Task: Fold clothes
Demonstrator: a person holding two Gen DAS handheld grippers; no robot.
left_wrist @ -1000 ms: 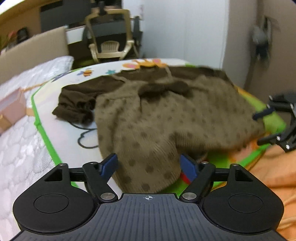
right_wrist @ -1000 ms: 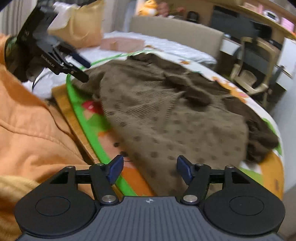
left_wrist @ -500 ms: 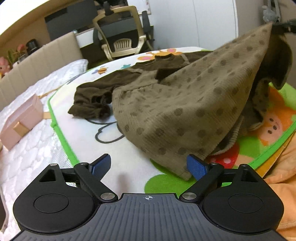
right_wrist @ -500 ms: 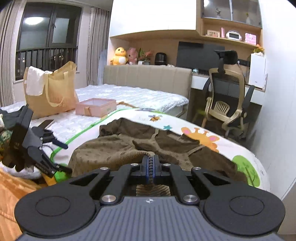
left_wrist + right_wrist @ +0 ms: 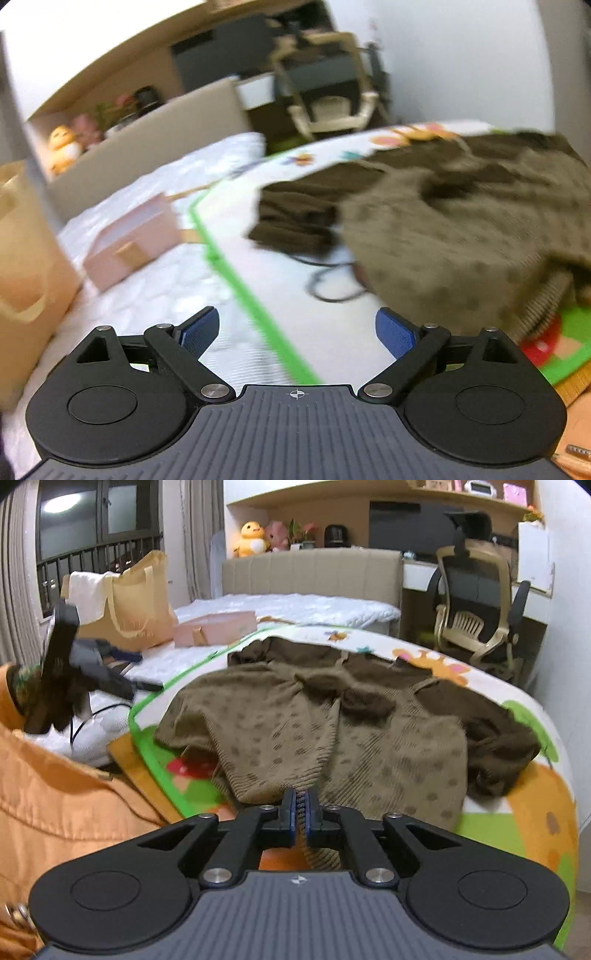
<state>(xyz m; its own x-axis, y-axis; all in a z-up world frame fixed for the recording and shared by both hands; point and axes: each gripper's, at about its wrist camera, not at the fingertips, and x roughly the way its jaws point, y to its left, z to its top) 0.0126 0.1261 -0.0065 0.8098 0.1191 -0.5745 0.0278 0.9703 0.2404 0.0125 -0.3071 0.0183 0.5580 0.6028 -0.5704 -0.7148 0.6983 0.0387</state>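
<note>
My left tongs (image 5: 297,328) stand wide apart with nothing between the blue pads (image 5: 199,326); they hang over the green edge of the play mat (image 5: 255,306), clear of the cloth. That view is blurred by motion. To the left of the mat, on the white bed (image 5: 155,295), a pink box (image 5: 129,243) lies near the mat's border; I cannot see whether anything is inside it. Further left stands a tan tote bag (image 5: 136,598) with a white cloth (image 5: 86,594) showing at its top. I can read no writing on the bag or box.

The brown dotted sweater (image 5: 295,723) lies spread on the mat, its darker sleeve (image 5: 498,738) bunched toward the mat's right side. My right tongs (image 5: 301,808) are pinched tight on the ribbed hem (image 5: 295,775) of the sweater at the mat's near edge, the hem drawn up into the pads. In the right wrist view the left tongs (image 5: 122,672) appear left of the mat, above the bed. An orange sleeve (image 5: 74,805) fills the lower left.
</note>
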